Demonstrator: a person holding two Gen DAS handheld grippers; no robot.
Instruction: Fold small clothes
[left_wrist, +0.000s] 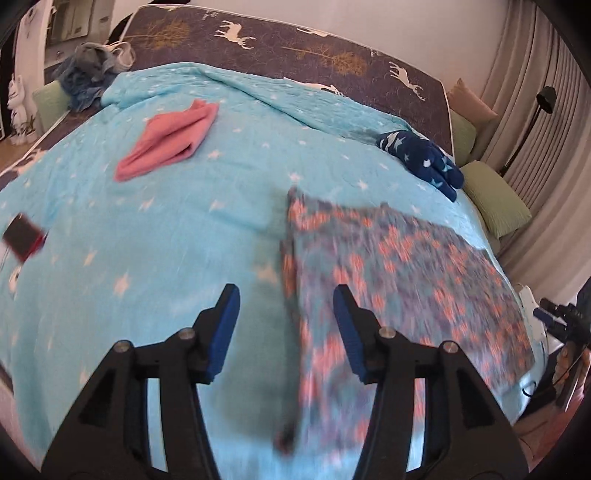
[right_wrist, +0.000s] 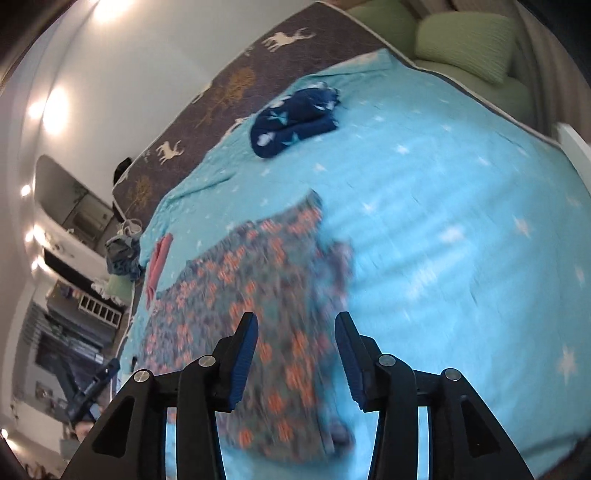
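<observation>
A grey garment with orange flowers (left_wrist: 399, 280) lies flat on the light blue star blanket (left_wrist: 166, 229); it is blurred. My left gripper (left_wrist: 286, 295) is open above the garment's left edge, holding nothing. In the right wrist view the same garment (right_wrist: 258, 288) lies below my right gripper (right_wrist: 295, 325), which is open and empty over its right part. A folded pink cloth (left_wrist: 170, 142) lies at the far left of the blanket. A folded dark blue star-print garment (left_wrist: 424, 158) lies at the far right; it also shows in the right wrist view (right_wrist: 295, 122).
A dark deer-print mattress (left_wrist: 295, 48) runs along the wall. A heap of blue-grey clothes (left_wrist: 88, 74) sits at its far left corner. Green pillows (left_wrist: 495, 199) lie right of the bed. A dark red object (left_wrist: 24, 236) lies at the blanket's left edge.
</observation>
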